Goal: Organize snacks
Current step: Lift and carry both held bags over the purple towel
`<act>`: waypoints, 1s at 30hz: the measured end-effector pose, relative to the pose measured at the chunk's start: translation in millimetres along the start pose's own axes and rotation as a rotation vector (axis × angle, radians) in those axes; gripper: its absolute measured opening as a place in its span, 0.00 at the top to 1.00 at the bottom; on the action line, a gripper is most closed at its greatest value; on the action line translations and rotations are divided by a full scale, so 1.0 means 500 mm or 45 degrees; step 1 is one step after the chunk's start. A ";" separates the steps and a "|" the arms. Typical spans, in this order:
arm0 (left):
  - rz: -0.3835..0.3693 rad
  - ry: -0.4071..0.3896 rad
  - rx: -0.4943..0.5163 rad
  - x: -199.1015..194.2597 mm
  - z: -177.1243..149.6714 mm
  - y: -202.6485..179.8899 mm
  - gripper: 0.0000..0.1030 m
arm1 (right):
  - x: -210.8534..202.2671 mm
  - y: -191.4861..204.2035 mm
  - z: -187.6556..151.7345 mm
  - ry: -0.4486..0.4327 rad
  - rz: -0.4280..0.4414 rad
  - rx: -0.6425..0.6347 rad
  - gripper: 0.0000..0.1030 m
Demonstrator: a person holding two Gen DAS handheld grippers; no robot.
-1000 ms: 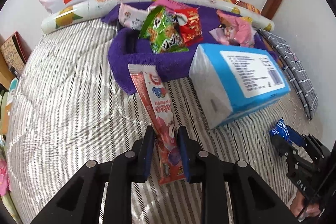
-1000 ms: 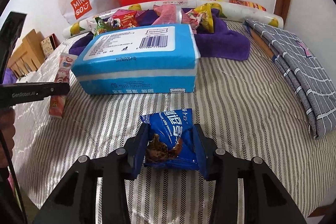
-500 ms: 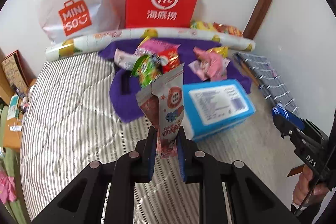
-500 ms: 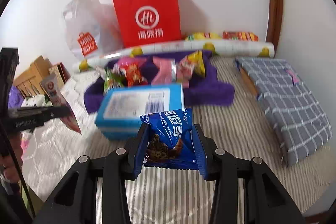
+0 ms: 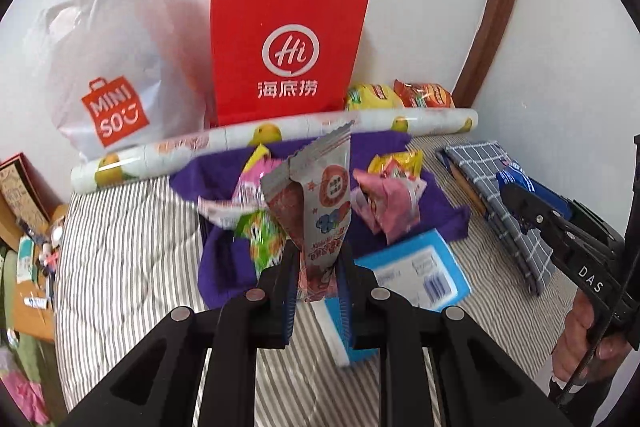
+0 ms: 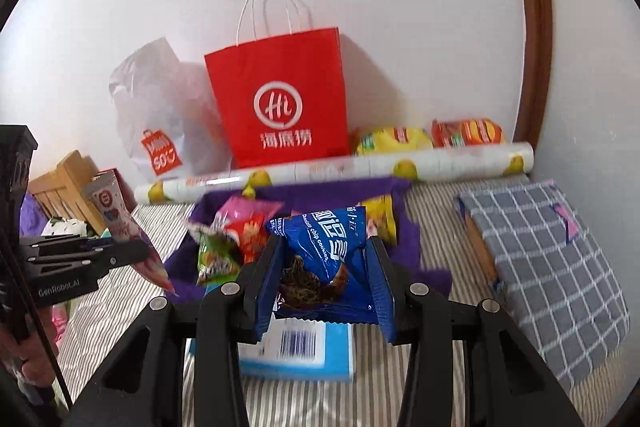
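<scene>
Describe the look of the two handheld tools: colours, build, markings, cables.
Both the left tool and the right tool are black, angular frames with silver rivets and ribbed blue pads inside the fingers. White lettering marks their sides: GenRobot.AI on the left, DAS on the right. A thin black cable hangs by the right one's handle.

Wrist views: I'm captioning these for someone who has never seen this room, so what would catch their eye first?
The red paper bag against the white wall stands out most, with a white plastic bag beside it. Up close, the right gripper clamps a blue cookie packet, and the left gripper pinches a long pink snack packet. Behind them, bright snack packets lie heaped on a purple towel on the striped bed.
</scene>
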State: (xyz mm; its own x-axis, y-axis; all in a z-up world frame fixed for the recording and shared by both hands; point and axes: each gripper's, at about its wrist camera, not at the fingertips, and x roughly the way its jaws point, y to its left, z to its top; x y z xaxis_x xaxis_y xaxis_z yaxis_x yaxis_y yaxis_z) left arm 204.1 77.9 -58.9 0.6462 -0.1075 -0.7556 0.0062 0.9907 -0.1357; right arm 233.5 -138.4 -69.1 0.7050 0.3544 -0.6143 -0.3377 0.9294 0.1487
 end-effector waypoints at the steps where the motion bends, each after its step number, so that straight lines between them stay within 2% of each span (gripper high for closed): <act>1: -0.003 0.001 -0.003 0.006 0.009 0.002 0.83 | 0.008 0.000 0.010 -0.004 0.001 -0.001 0.60; 11: -0.001 -0.009 -0.013 0.064 0.110 0.005 0.83 | 0.119 -0.003 0.083 -0.012 0.012 0.016 0.60; 15: -0.035 -0.012 -0.029 0.092 0.139 0.007 0.83 | 0.170 -0.008 0.098 0.005 0.018 0.031 0.60; 20: -0.054 0.001 -0.059 0.135 0.148 0.021 0.83 | 0.230 -0.015 0.098 0.032 0.030 0.041 0.60; 24: -0.038 0.067 -0.078 0.179 0.143 0.037 0.83 | 0.270 -0.036 0.075 0.054 0.031 0.057 0.60; 30: -0.050 0.095 -0.110 0.199 0.135 0.056 0.83 | 0.301 -0.060 0.052 0.106 0.036 0.115 0.60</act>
State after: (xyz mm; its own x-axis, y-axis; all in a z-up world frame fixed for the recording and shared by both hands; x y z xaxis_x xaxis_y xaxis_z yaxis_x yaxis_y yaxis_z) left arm 320.0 100.4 -94.4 0.5880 -0.1552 -0.7938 -0.0372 0.9752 -0.2183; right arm 366.1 -110.2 -145.8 0.6406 0.3741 -0.6706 -0.2963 0.9261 0.2336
